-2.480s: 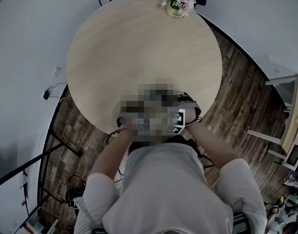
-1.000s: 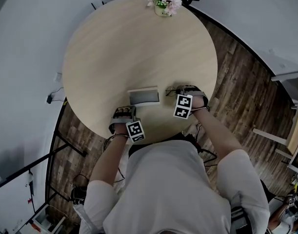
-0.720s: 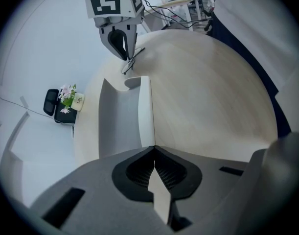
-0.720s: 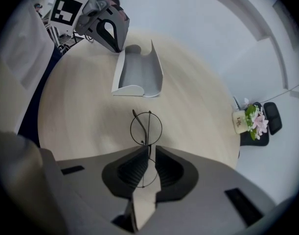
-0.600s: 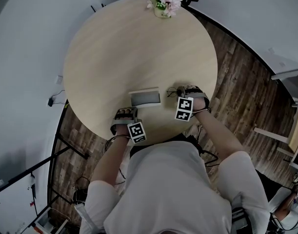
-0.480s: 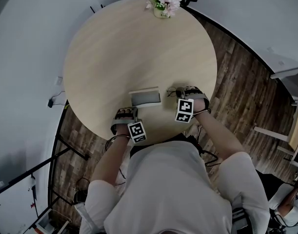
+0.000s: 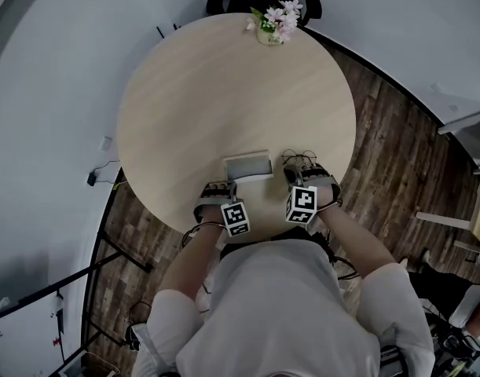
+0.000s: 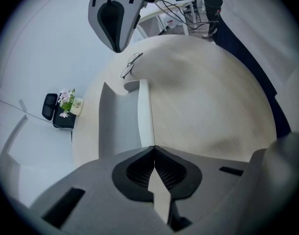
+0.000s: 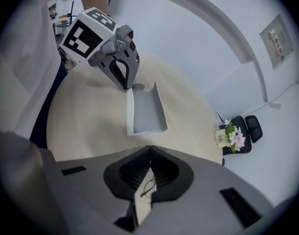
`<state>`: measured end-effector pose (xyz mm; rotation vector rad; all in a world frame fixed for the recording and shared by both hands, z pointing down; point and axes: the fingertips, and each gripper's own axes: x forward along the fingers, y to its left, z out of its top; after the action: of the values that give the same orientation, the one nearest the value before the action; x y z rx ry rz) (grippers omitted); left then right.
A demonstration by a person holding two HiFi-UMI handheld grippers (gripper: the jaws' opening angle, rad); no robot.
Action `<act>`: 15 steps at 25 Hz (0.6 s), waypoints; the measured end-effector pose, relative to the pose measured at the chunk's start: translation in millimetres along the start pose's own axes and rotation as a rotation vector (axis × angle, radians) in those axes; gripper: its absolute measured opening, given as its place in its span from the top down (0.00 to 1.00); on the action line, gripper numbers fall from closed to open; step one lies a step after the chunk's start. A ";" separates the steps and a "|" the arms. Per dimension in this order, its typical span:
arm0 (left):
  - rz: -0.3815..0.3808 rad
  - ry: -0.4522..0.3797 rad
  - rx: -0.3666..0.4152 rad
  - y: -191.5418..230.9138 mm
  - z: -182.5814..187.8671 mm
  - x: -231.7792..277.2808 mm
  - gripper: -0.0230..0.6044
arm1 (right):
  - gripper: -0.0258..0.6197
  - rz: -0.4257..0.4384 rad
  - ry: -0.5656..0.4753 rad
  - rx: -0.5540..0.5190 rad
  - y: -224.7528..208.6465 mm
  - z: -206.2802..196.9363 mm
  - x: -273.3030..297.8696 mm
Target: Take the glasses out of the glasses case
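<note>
Glasses (image 8: 131, 65): we see them out of the case, a thin wire frame on the table (image 7: 208, 93) just past the case's right end, below the right gripper's tips.
Case (image 7: 247, 166): open, grey inside showing, lying flat near the table's near rim, between the two grippers.
Left gripper (image 8: 153, 148): claw pressed together, with the tips at the case's near-left corner, where its pale wall runs straight into them. We cannot tell whether that wall is pinched or only touched.
Right gripper (image 9: 149, 148): claw pressed together, just beside the case's right end. A bit of the wire frame shows through the slit behind its tips.
Edges: case, glasses and both grippers crowd the near rim. The right gripper is near the rim on its side, with floor (image 7: 389, 155) beyond.
Open room: we have the whole far half of the table bare, up to the flowers (image 7: 275, 20) at the far rim.
Hard to make out: whether the right claw touches the glasses. From the head view they are only a faint scribble.
Cut off: the person's shirt (image 7: 279, 305) covers the nearest strip of rim.
</note>
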<state>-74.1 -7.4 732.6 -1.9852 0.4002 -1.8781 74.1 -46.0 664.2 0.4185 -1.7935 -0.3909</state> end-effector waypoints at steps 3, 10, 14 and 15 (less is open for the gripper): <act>-0.002 -0.023 -0.039 2.5 -2.9 -2.7 0.96 | 0.94 -0.015 -0.014 0.048 2.0 9.9 -7.9; 0.065 -0.194 -0.305 25.5 3.5 -42.4 0.96 | 0.94 -0.106 -0.076 0.303 -16.7 22.6 -39.6; 0.129 -0.324 -0.549 49.7 -3.1 -81.4 0.96 | 0.94 -0.171 -0.170 0.481 -38.1 42.2 -66.0; 0.146 -0.360 -0.620 57.1 -4.8 -93.1 0.96 | 0.94 -0.184 -0.196 0.522 -42.9 45.4 -74.2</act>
<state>-82.3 -16.3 623.9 -2.5318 1.0833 -1.3604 51.5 -46.5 569.8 0.9422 -2.0499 -0.0834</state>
